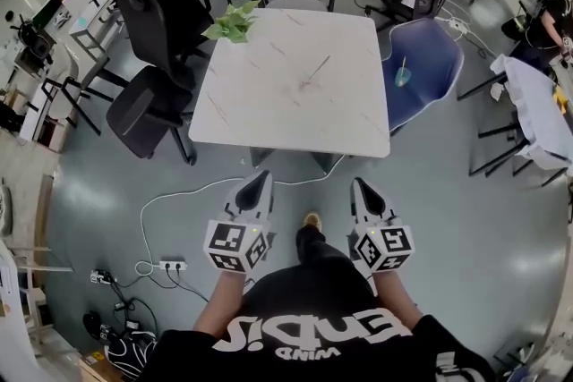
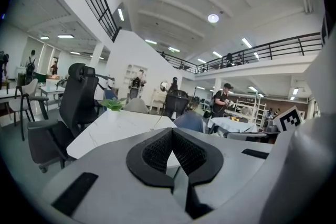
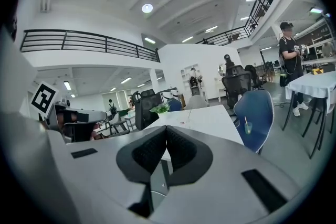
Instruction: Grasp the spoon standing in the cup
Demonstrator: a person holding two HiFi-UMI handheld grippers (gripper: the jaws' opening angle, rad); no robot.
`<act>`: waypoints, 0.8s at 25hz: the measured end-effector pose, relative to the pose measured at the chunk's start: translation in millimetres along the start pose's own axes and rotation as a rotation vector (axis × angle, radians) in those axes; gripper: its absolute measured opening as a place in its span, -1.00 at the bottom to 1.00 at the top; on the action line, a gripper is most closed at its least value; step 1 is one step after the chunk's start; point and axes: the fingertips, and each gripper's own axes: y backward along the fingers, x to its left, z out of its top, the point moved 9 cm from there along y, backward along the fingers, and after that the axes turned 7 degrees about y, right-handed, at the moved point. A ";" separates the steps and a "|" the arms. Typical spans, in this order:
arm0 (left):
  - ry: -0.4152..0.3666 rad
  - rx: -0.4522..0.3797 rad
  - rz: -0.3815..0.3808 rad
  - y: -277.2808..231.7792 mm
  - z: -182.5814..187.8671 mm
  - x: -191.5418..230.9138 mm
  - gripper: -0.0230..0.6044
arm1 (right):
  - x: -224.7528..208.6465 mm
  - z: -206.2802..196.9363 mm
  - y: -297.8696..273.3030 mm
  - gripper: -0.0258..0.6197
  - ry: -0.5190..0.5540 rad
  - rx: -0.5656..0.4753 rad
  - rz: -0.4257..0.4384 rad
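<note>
1. Two grippers, the left gripper and the right gripper, are hovering side by side above the floor, short of the white worktop. Both are sitting clenched, pads together, with nothing between them.
2. The cup is standing on the seat of the blue chair, just right of the worktop. The spoon is rising upright out of it. Neither gripper is touching either one; both are lying well apart from the chair.
3. I am judging the task as barely begun: closing the gap, opening a gripper, bracketing the handle and clamping on it are all remaining.
4. The right gripper is lying nearer the chair, so I am judging it the likelier one for the grasp.
5. White lettering is showing upside down on the person's black shirt; I am not reading it with confidence. The cubes are carrying only black-and-white square markers, and no label is showing on the cup.
</note>
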 end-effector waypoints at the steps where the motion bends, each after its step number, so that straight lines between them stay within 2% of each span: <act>1: 0.001 -0.002 0.005 -7.9 4.2 1.8 -0.88 | -5.2 4.0 -8.8 -0.88 0.002 0.001 0.008; 16: 0.014 -0.020 0.084 -103.9 44.3 19.7 -0.88 | -70.9 45.1 -114.1 -0.88 0.021 0.011 0.115; 20: 0.009 -0.026 0.082 -124.2 53.3 16.8 -0.88 | -84.9 50.8 -132.3 -0.88 0.020 0.012 0.132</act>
